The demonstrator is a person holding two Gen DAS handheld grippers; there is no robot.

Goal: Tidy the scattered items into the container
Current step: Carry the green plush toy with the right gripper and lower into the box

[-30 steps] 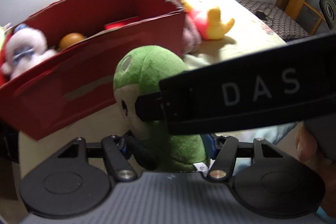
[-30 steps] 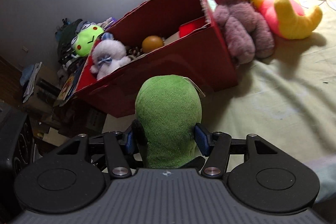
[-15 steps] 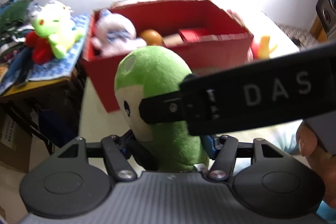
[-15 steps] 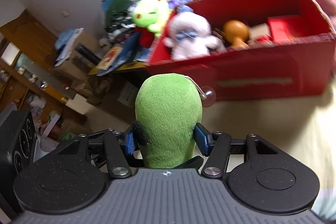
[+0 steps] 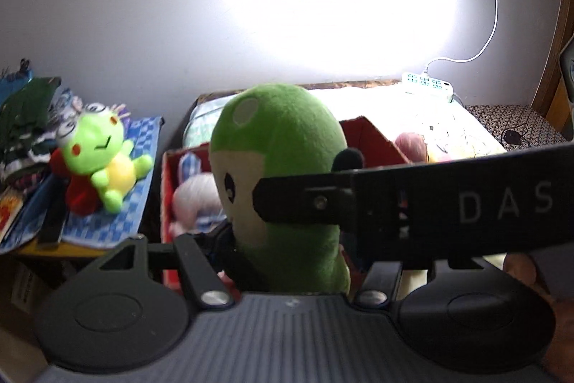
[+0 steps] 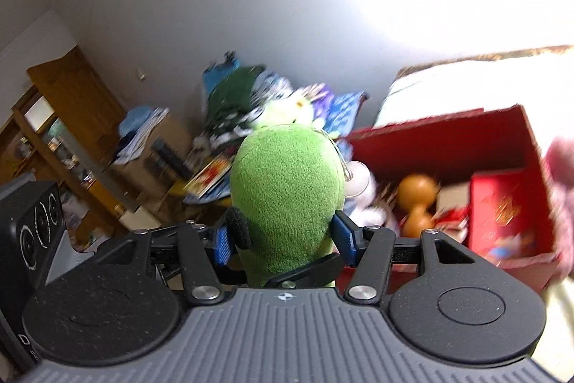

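1. Green plush toy (image 6: pixel 285 189), upright, squeezed at the lower body between the blue pads (image 6: pixel 343 237) of the right gripper (image 6: pixel 283 241); carried above the near-left corner of the red box (image 6: pixel 502 128), not yet inside.
2. Also gripped low down by the left gripper (image 5: pixel 287 261), jaws closing further onto the body; in that view the toy (image 5: pixel 280 146) fills the centre, face toward 9 o'clock, with the box (image 5: pixel 373 139) behind it at 12 to 1 o'clock.
3. Crossing from 3 o'clock in the left view: one finger of the right gripper (image 5: pixel 308 200), pressed against the toy's face.
4. Already in the box: an orange gourd-shaped toy (image 6: pixel 416 200) at 2 o'clock from the plush, a red packet (image 6: pixel 502 214) at 3 o'clock, a white plush (image 5: pixel 197 196) underneath.
5. Risk: letting go here likely means a drop on the near rim and a tumble off the bed edge, given the toy's place over the corner.
6. Risk: two grips on one soft body; uneven release could twist or fling it sideways toward the cluttered side table (image 5: pixel 107 203) at 9 o'clock.
7. Risk: box nearly full; a tall plush set on top may roll back out.
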